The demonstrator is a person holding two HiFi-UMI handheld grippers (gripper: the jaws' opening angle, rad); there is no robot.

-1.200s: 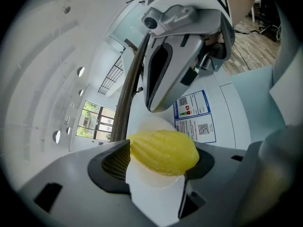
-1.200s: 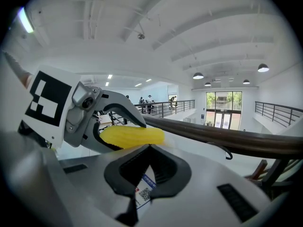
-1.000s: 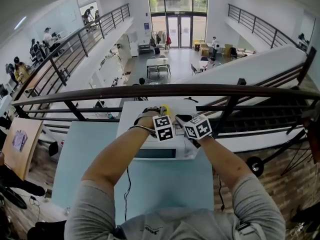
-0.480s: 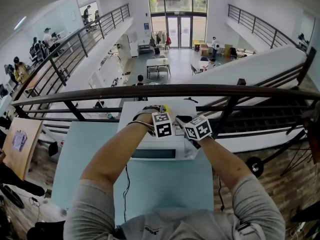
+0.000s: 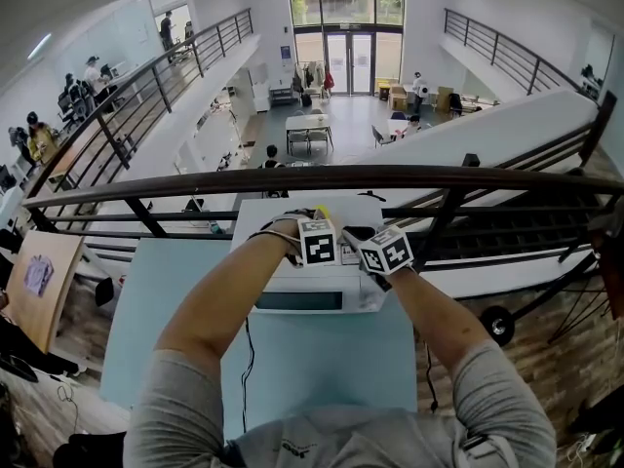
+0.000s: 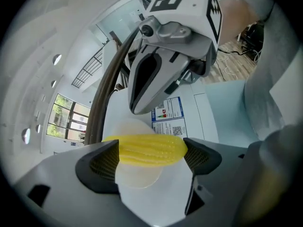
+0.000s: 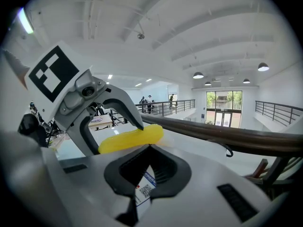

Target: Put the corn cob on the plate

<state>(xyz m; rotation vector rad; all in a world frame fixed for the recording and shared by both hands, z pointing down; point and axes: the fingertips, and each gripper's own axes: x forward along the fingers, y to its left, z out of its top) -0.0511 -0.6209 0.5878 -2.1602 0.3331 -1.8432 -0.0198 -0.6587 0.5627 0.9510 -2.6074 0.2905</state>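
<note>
The left gripper (image 6: 151, 156) hangs over the white plate (image 6: 138, 178) on the white box (image 5: 346, 286) at the table's far side; its jaws have just been opening and stand wide, pads not pressing. The yellow corn cob (image 6: 150, 149) lies crosswise between them, on the plate or just above it; which cannot be told. The right gripper (image 7: 149, 167), clenched on nothing, sits just to the right; the delivery looks all but done, with only a clean lift-away apparently left.

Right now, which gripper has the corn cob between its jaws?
The left gripper: its jaws, just opened, flank the corn cob; the right gripper's are shut, empty.
</note>
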